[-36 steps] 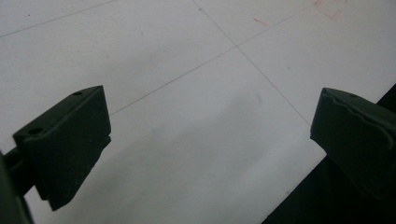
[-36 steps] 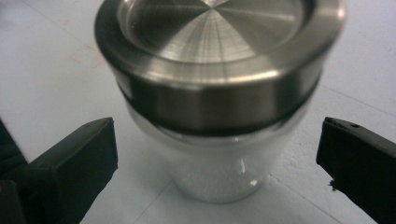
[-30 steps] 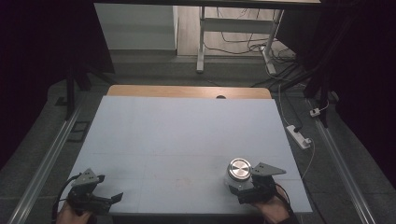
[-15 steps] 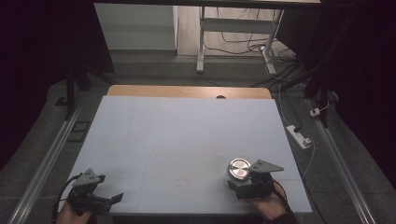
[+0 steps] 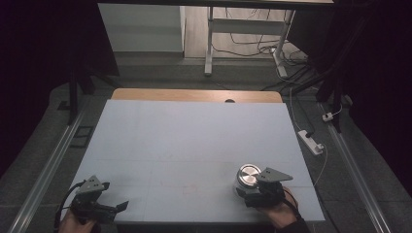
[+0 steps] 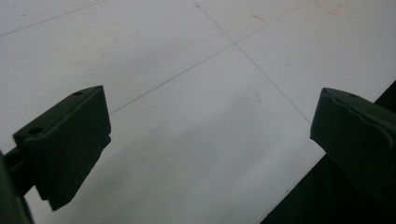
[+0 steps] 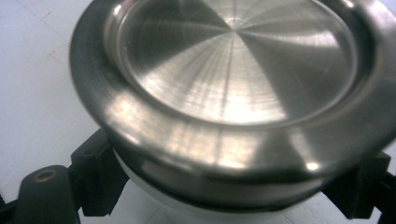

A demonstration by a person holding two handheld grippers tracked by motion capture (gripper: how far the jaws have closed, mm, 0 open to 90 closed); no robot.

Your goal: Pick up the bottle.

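Since our right claw (image 5: 248,187) has just been closing and now grips the jar (image 7: 233,116) below its steel lid at the table's (image 5: 194,141) near right, we should lift straight and level; left claw (image 6: 210,135) rests wide, empty.

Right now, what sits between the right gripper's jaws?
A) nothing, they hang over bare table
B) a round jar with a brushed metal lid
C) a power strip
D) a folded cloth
B: in the right gripper view the jaws of the right gripper press on the pale body of the jar just under its metal lid.
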